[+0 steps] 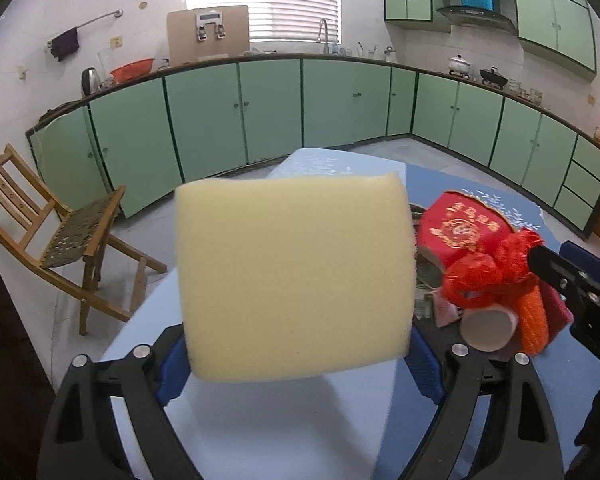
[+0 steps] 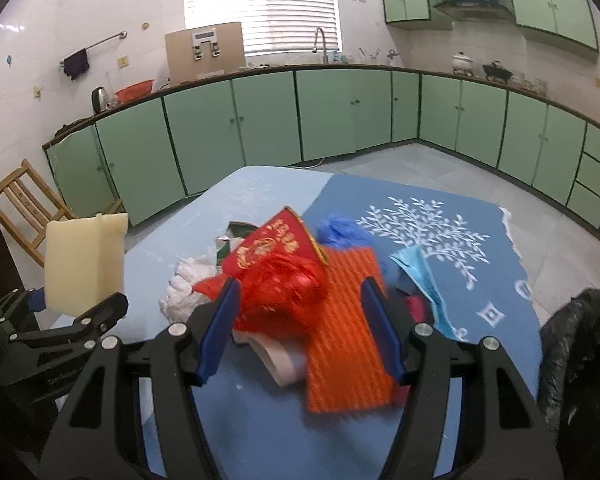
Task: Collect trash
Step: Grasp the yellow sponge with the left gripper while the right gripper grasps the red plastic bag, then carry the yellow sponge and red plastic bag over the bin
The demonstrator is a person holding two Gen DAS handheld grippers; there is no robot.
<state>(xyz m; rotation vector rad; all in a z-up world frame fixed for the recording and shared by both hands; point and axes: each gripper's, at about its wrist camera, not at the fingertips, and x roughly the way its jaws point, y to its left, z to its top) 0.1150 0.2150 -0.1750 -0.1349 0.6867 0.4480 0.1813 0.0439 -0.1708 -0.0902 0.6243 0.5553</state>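
My left gripper [image 1: 296, 364] is shut on a pale yellow sponge block [image 1: 292, 276] and holds it above the blue table; the block also shows at the left of the right wrist view [image 2: 84, 260]. My right gripper [image 2: 300, 328] is open, its jaws on either side of a crumpled red plastic bag [image 2: 284, 296] and an orange ribbed sheet [image 2: 344, 340] in the trash pile. The pile holds a red box with gold print [image 2: 276, 248], white tissue [image 2: 184, 284], a tape roll [image 2: 276, 360] and light blue wrapper [image 2: 420, 280]. The pile shows in the left wrist view too [image 1: 484, 272].
A black trash bag [image 2: 576, 360] hangs at the table's right edge. A wooden folding chair [image 1: 60, 232] stands on the floor to the left. Green cabinets [image 1: 268, 108] line the walls behind. The blue tablecloth [image 2: 440, 224] has a white tree print.
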